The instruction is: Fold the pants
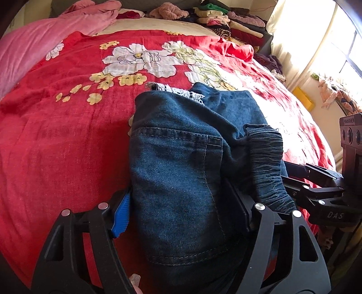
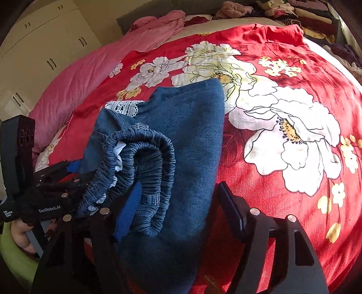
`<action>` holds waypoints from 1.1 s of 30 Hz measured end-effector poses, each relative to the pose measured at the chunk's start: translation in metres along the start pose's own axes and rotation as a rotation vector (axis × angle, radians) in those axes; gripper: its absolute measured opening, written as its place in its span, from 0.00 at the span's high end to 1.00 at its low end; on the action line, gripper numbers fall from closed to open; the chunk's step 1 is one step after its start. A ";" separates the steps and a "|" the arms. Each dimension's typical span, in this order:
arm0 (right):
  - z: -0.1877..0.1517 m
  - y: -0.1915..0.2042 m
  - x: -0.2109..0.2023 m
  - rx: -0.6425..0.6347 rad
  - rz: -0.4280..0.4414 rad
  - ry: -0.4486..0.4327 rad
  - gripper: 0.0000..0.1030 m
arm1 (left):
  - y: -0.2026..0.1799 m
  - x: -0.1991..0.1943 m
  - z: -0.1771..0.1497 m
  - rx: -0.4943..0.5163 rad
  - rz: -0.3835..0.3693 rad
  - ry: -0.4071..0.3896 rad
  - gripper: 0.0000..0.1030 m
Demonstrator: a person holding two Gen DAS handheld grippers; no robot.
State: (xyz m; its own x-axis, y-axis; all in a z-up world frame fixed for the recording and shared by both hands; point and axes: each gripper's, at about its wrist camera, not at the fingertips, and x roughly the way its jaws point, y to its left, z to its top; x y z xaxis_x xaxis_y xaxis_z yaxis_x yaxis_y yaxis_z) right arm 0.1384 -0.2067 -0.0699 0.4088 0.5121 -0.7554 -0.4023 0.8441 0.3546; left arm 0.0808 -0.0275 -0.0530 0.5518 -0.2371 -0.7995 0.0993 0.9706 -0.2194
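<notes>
Blue denim pants (image 1: 181, 162) lie folded in a bundle on the red flowered bedspread (image 1: 67, 135). A back pocket faces up and white lace trim (image 1: 181, 91) shows at the far end. My left gripper (image 1: 181, 214) is open, its jaws wide on either side of the near end of the pants. The elastic waistband (image 2: 144, 162) curls up at the bundle's side. My right gripper (image 2: 178, 212) is open, its jaws wide around the pants (image 2: 192, 135) beside the waistband. The right gripper also shows in the left wrist view (image 1: 316, 187).
A pink blanket (image 1: 34, 43) lies along the bed's left side. Piles of folded clothes (image 1: 226, 18) sit at the head of the bed. A bright window with a curtain (image 1: 316, 45) is at the right. White cupboards (image 2: 45, 49) stand left of the bed.
</notes>
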 end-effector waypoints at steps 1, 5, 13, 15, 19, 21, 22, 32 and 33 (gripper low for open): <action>0.001 0.000 0.001 -0.004 0.007 -0.001 0.37 | 0.000 0.000 0.000 0.000 -0.003 -0.001 0.40; 0.000 0.005 0.003 -0.036 0.032 -0.007 0.52 | -0.003 -0.001 0.001 0.010 -0.003 -0.012 0.52; 0.002 0.035 -0.021 -0.138 0.013 -0.081 0.80 | -0.009 -0.018 0.007 0.024 -0.014 -0.049 0.79; 0.006 0.044 -0.029 -0.174 0.004 -0.107 0.80 | -0.009 -0.024 0.012 0.019 -0.024 -0.059 0.80; 0.019 0.053 -0.040 -0.221 -0.018 -0.157 0.80 | -0.008 -0.037 0.028 0.018 -0.030 -0.103 0.80; 0.027 0.053 -0.043 -0.220 -0.017 -0.177 0.80 | -0.008 -0.042 0.037 0.018 -0.026 -0.123 0.80; 0.032 0.053 -0.044 -0.223 -0.019 -0.183 0.80 | -0.007 -0.043 0.041 0.018 -0.025 -0.131 0.80; 0.069 0.049 -0.030 -0.231 -0.059 -0.198 0.80 | -0.006 -0.034 0.068 0.005 0.014 -0.168 0.80; 0.070 0.048 -0.029 -0.232 -0.063 -0.198 0.80 | -0.006 -0.033 0.070 0.004 0.016 -0.170 0.80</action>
State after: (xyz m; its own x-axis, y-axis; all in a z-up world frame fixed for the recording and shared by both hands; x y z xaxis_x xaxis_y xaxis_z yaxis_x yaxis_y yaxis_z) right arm 0.1648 -0.1694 0.0076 0.5816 0.5004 -0.6414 -0.5382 0.8279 0.1579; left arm 0.1200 -0.0222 0.0135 0.6854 -0.2117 -0.6967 0.0925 0.9744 -0.2051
